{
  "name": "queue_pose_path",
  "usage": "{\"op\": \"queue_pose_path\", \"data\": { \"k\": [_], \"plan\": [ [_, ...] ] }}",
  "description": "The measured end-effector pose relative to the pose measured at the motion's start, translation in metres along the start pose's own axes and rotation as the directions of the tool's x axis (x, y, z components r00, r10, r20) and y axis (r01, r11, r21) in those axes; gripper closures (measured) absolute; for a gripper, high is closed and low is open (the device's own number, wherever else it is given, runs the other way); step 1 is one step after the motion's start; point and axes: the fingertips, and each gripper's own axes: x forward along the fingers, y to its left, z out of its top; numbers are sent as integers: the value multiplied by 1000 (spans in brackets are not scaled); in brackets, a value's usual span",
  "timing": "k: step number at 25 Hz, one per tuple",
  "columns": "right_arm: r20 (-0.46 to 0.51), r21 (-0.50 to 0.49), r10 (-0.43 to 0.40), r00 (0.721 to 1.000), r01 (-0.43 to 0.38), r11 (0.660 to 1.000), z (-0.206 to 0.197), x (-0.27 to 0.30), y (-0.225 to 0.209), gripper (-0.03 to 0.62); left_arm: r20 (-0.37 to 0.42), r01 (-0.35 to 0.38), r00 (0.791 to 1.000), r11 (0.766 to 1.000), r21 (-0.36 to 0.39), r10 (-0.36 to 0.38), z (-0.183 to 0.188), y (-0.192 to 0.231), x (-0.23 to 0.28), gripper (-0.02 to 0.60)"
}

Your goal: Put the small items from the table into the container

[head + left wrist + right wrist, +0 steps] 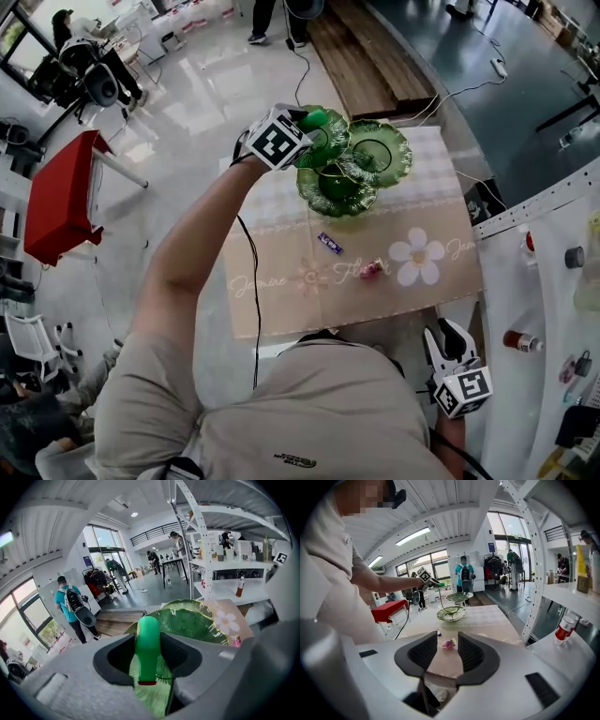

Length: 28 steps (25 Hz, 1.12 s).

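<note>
Over the beige flower-printed tablecloth (281, 309), above the green glass leaf-shaped tiered dish (382, 155), my left gripper (309, 124) is clenched on a small smooth green plastic piece (148, 644), held lengthwise between my fingers. I judge this the drop-in step, calling for a gentle release over a leaf bowl. My right gripper (448, 342) hangs released and empty at the near edge, with a dark blue wrapped sweet (329, 243) and a pink wrapped sweet (372, 270) lying on the cloth, well apart from both.

Bright daylight pours through the tall windows (101, 543) and glares off the glossy floor (202, 98), shadows are soft, and fisheye bending with dark vignetting warps both gripper views' edges.
</note>
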Motion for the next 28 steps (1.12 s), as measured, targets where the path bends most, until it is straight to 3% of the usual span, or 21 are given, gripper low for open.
{"op": "queue_pose_path", "data": {
  "k": [9, 17, 23, 28],
  "plan": [
    [-3, -2, 3, 1000, -3, 1000, -2, -9, -12, 448, -53, -31, 998, 999, 18, 32, -7, 2, 6, 408],
    [-4, -18, 31, 999, -32, 999, -5, -23, -22, 448, -23, -54, 998, 998, -18, 53, 5, -1, -6, 356],
    [6, -36, 57, 998, -57, 998, -9, -39, -32, 448, 51, -108, 993, 992, -60, 111, 28, -6, -43, 352],
    [17, -61, 96, 995, -95, 994, -13, -55, -38, 448, 174, -132, 971, 975, -176, 163, 52, -35, -97, 353]
  ]
}}
